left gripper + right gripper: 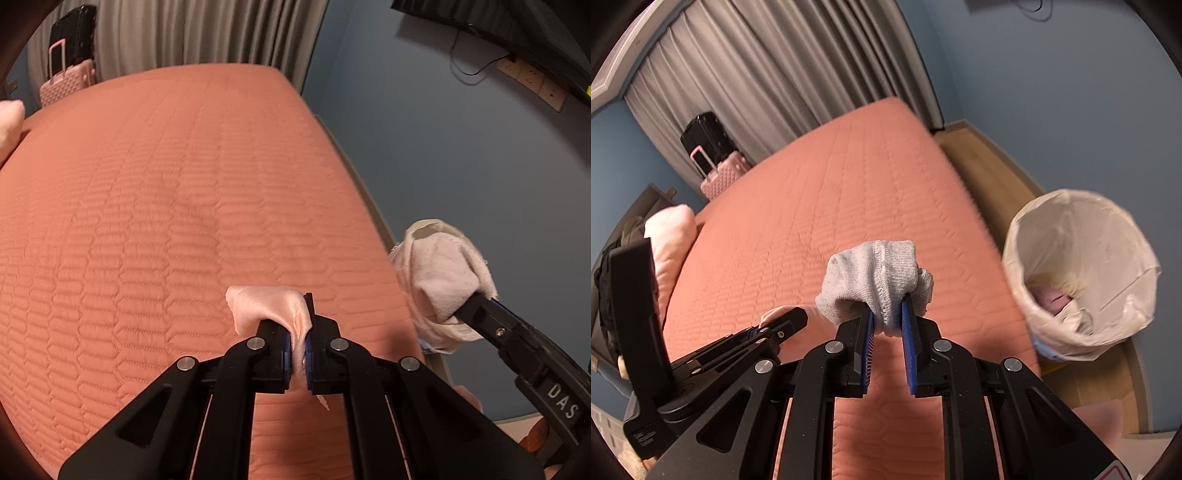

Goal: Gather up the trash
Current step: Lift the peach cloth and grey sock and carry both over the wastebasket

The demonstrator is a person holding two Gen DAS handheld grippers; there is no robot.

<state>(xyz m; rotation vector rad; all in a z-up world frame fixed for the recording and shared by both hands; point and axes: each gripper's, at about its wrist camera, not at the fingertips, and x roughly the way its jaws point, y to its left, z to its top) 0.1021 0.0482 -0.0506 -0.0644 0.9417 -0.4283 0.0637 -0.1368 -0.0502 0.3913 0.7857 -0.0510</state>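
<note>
- Left hand-held gripper (300, 328): jaws clamped tight on a scrap of pink satin cloth (266, 304), angled steeply down over the bed's near edge.
- Right hand-held gripper (886, 319): jaws pinched on a grey sock (875, 271), angled down, near the bed's right edge.

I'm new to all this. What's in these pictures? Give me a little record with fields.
place: bed with a salmon quilted cover
left gripper: shut on a pink satin scrap
right gripper: shut on a grey knitted sock
bin: on the wood floor beside the bed, lined with a pale bag, some trash inside
background: grey curtain, pink suitcase
</note>
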